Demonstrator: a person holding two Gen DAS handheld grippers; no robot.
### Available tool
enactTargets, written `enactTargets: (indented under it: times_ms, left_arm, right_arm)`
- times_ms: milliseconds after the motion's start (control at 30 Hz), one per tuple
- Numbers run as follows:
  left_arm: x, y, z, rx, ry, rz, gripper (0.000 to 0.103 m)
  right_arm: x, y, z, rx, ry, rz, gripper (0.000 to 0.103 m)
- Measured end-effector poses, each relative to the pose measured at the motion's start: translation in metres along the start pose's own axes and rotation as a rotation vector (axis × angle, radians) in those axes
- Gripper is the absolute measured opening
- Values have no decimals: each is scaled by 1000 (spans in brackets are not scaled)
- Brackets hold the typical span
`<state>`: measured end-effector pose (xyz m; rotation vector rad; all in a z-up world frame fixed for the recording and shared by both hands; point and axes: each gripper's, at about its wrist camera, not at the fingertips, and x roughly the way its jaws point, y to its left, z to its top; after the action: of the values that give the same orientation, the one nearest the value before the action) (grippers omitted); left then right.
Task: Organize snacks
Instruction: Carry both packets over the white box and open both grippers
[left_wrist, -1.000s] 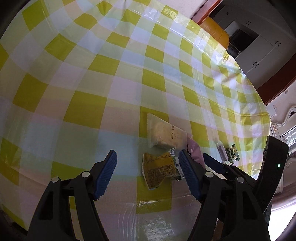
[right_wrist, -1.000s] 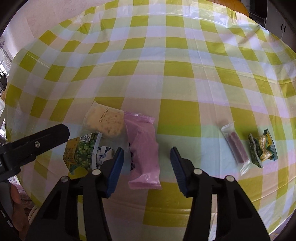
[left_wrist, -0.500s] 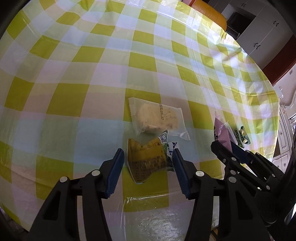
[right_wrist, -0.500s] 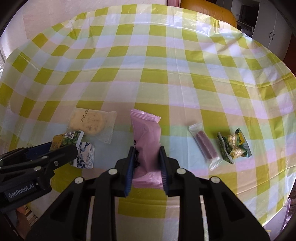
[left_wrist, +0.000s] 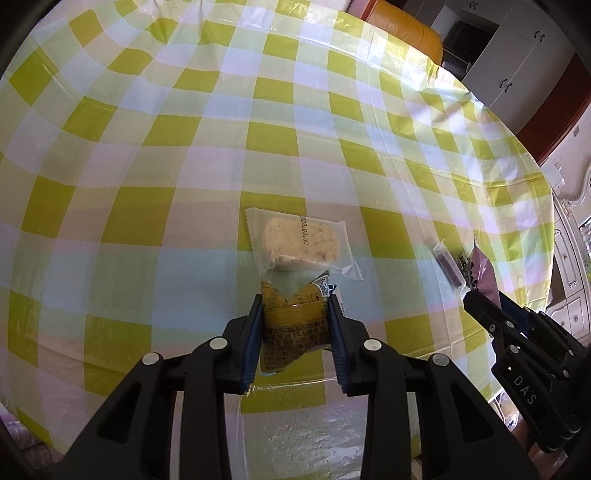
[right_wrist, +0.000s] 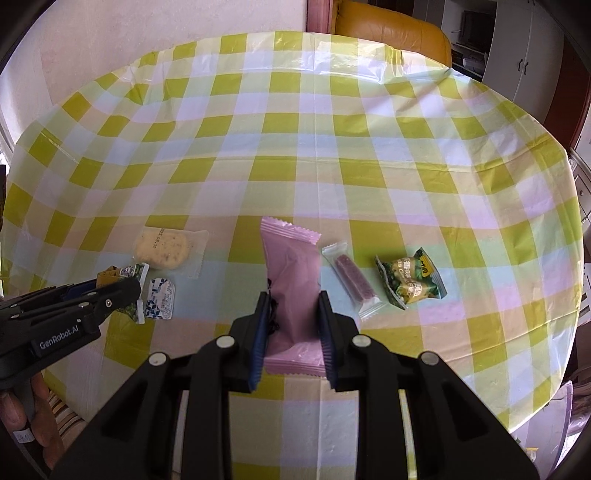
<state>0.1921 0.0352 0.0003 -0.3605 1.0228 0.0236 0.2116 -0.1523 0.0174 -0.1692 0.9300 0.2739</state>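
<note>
Nearest in the left wrist view, the left tool (left_wrist: 295, 310) has its jaws closing on a yellow snack packet (left_wrist: 293, 328), which sits between the blue pads and is pinched along both sides, its top edge creased into a notch; the packet lies low over the counter (left_wrist: 147, 184), which is covered by a yellow, white and pale checked plastic cloth; just beyond the packet lies a clear-wrapped biscuit (left_wrist: 301, 243) with a printed date, flat on the cloth and almost touching the packet's far end; off to the right, the right tool shows as a black shape at the picture's edge.

In the right wrist view, the right tool (right_wrist: 291, 317) is clenched on a pink snack pouch (right_wrist: 291, 273); the pouch stands between the blue pads, its crimped far end pointing away and tilted slightly left, its near end poking out behind the pads; whether it is clear of the cloth cannot be told; just right of it lies a clear sleeve with a purple bar (right_wrist: 351, 278), flat on the cloth, and just beyond that to the right a crumpled green snack bag (right_wrist: 410, 278); to the left, a small blue and white sachet (right_wrist: 160, 297) lies beside the tip of the left tool, with the clear-wrapped biscuit further back; a person's hand (right_wrist: 22, 413) grips the left tool's handle at the lower left edge; at the far side of the counter stands an orange chair (right_wrist: 391, 24), with white cabinets (right_wrist: 532, 55) behind it to the right.
</note>
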Motion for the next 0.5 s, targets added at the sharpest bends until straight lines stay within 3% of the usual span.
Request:
enactTargets:
  times_ms: [233,500]
  left_arm:
    - [-29,-24,-3,47,-40,-46,32]
    - [-27,-109,-28,193,24,-202,32]
  right_arm:
    - [-21,-43,-19,61,6,-26,26]
    - [-44,-99,-52,126,27,-93,26]
